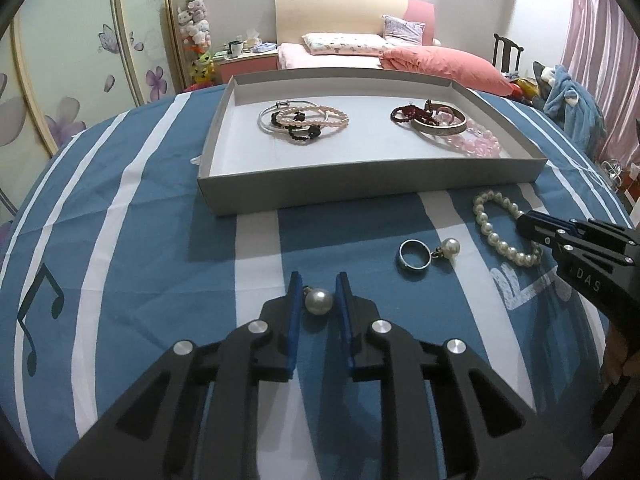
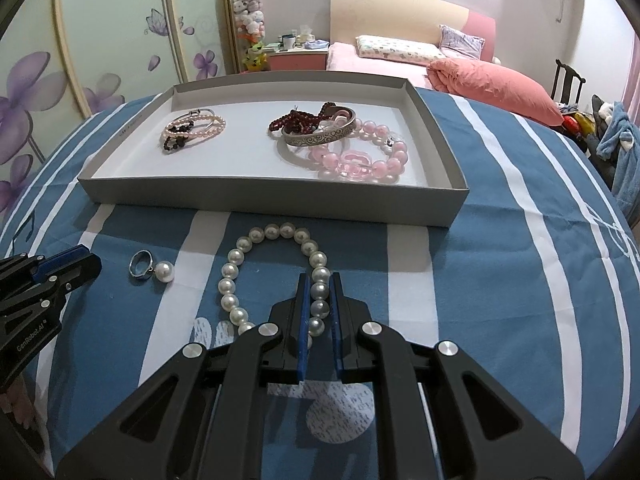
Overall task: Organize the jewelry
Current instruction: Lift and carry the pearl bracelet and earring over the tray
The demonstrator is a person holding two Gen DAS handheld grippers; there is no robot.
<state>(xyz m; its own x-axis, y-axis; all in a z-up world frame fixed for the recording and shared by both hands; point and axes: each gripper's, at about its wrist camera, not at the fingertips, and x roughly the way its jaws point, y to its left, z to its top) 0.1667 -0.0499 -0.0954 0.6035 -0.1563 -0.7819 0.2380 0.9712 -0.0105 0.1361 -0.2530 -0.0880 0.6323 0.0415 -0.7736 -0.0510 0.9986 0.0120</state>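
Two pickups are in hand at once. The left gripper (image 1: 318, 292) has a loose pearl earring (image 1: 319, 301) between its blue pads, but a gap shows on either side of the pearl — the tongs stand apart, not yet pinching. The right gripper (image 2: 319, 292) is clamped on the white pearl bracelet (image 2: 276, 276), which lies on the blue striped cloth (image 2: 460, 280) just in front of the grey tray (image 2: 256, 200). The next move likely calls for the left pads to close fully on the earring, then a lift over the tray wall. A ring (image 1: 414, 260) and a second pearl earring (image 1: 449, 249) wait nearby — small, round, glossy things, apt to roll or slip.
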